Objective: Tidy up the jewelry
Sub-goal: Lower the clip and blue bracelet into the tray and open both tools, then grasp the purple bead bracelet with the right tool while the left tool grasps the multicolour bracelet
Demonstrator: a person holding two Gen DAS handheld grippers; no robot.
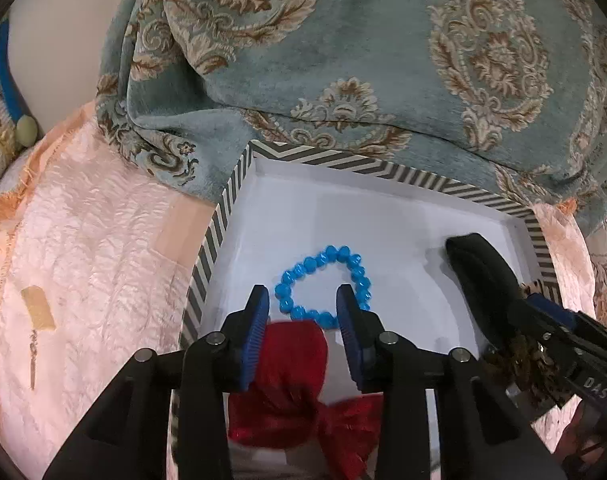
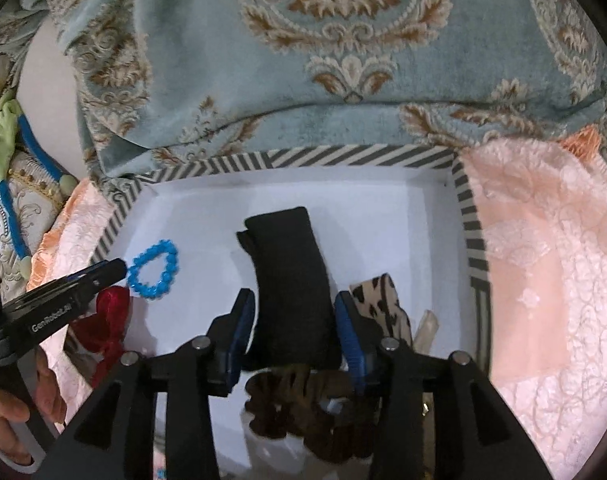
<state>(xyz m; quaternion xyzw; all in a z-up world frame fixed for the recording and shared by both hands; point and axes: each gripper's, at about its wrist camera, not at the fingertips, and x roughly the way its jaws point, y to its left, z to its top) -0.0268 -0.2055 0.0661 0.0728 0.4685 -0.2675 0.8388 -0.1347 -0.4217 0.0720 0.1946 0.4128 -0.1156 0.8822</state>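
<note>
1. The left gripper (image 1: 303,308) is held with its blue pads (image 1: 259,320) apart and nothing pinched between them. The blue bead bracelet (image 1: 323,284) lies flat on the white floor of the striped tray (image 1: 343,160), just beyond the tips, and looks set down rather than gripped.
2. The right gripper (image 2: 295,316) is seen with its jaws spread on either side of the black pouch (image 2: 291,280). The pads appear clear of the fabric, so the pouch is judged to be resting on the tray floor, not clamped.
3. The red bow (image 1: 295,380) is found under the left gripper, toward the tray's near left corner, close beside the bracelet.
4. The brown scrunchie (image 2: 299,408) and a leopard-print piece (image 2: 379,300) are packed along the near right edge, next to the pouch. The items are kept side by side, apparently so each stays easy to find.
5. The tray is carried on a pink embossed cloth (image 1: 83,240), with its far edge tucked against a blue damask throw (image 1: 343,60).
6. At the lower left of the right wrist view, a hand (image 2: 27,396) is seen around the left gripper's handle.
</note>
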